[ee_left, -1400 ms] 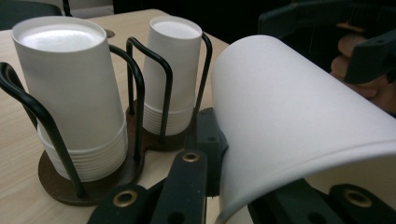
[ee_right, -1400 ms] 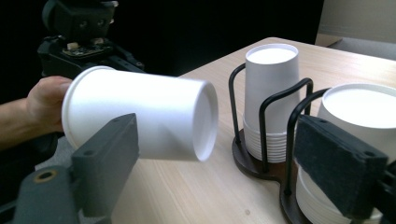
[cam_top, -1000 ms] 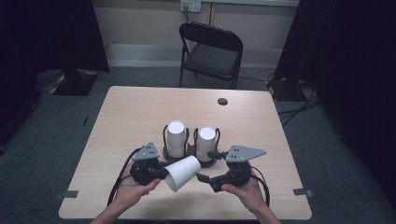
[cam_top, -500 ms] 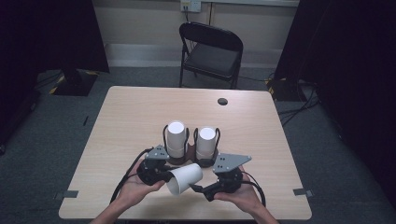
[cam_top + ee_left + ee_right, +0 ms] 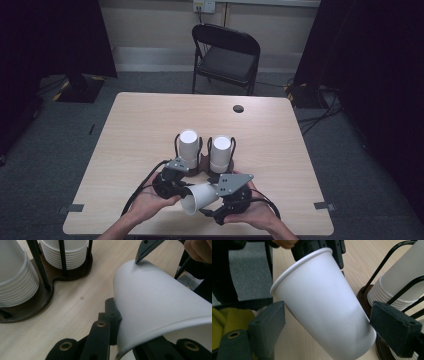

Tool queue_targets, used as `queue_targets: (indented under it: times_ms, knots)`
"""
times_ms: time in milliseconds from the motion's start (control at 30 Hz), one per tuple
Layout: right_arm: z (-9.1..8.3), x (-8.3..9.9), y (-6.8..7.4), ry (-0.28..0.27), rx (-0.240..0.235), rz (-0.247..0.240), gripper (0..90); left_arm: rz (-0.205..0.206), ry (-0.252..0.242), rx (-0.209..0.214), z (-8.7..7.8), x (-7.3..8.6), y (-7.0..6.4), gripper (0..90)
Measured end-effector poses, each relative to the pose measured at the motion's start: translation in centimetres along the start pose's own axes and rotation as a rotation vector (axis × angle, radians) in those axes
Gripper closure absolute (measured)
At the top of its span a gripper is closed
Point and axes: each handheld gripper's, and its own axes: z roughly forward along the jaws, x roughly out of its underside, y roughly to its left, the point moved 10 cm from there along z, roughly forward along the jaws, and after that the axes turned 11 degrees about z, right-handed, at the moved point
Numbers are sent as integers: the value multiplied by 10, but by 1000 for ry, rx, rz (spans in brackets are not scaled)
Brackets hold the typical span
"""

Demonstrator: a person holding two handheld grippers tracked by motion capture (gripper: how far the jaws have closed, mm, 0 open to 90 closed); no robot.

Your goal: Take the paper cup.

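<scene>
Just at twelve o'clock from both hands, the cup rack [image 5: 204,161] with its two white stacks [image 5: 189,147] blocks the way forward. Bare counter [image 5: 135,130] lies open at nine, three and beyond the rack, save a small dark disc [image 5: 238,108] far at one o'clock.

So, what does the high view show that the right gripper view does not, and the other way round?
High view: the whole table, the black chair behind it, and the round tops of the two cup stacks. Right gripper view: the paper cup's rolled rim up close, and the right gripper's jaws on either side of its lower end; whether they press it, I cannot tell. Both: the tilted cup, held at its rim by the left gripper, with the stacks beside it.
</scene>
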Motion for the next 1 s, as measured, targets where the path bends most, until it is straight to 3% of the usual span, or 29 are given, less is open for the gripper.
queue_targets:
  times_ms: [333,433,533,767,1000]
  knots:
    - [15,10,7,83,37,-102,129,-40,119,107,9,-1,-6,867]
    - [20,11,7,94,64,-127,146,-32,139,103,13,-4,-6,867]
    - [20,11,7,88,63,-144,152,-60,137,114,15,-6,-8,867]
    - [20,5,10,57,90,-160,170,-77,168,101,20,-7,-7,871]
    - [20,2,13,36,94,-168,198,-90,158,105,24,-9,-11,879]
